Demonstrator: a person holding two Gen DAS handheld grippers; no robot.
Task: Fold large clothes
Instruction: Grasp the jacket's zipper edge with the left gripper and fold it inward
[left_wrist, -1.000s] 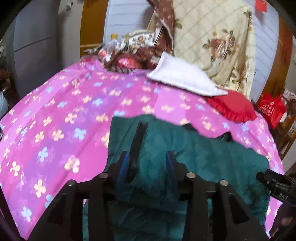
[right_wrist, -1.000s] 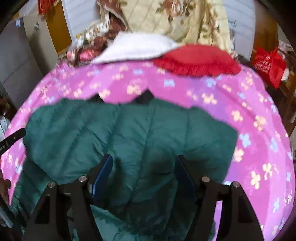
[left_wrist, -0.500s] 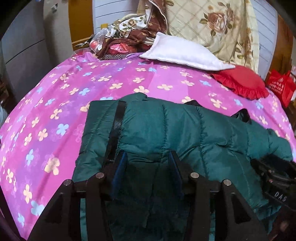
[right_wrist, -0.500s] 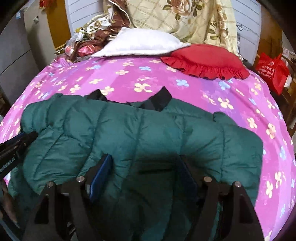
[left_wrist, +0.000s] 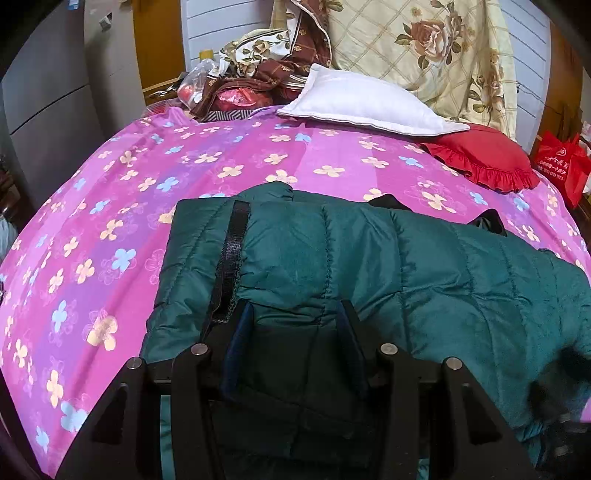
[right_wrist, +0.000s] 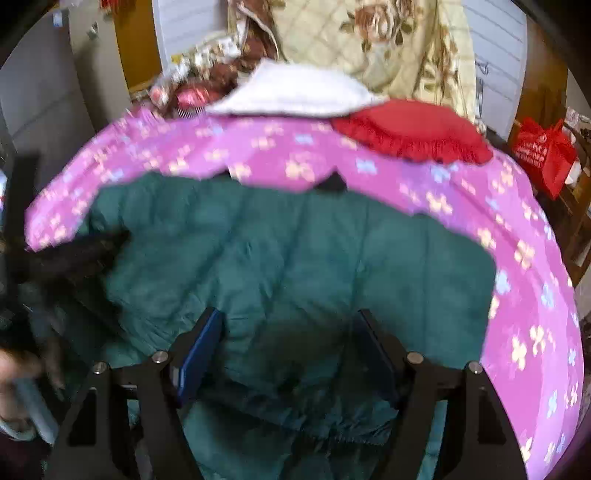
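Dark green quilted puffer jacket (left_wrist: 369, 266) on the pink floral bedsheet (left_wrist: 110, 206) looks bulky, soft, springy, likely slippery; best gripped at hem or seams. Left gripper (left_wrist: 291, 314) clamps a padded fold; right gripper (right_wrist: 291, 325) stands apart over the fabric, pinching nothing.

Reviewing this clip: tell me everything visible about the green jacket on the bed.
The green jacket is a dark teal, quilted, puffy coat with stitched panels, a black strip along one edge and black lining peeking out at its far side. It lies spread, partly folded over, on the pink flowered bedsheet. Its near edge bunches between the fingers of the left tool; the right tool stands over it, jaws wide.
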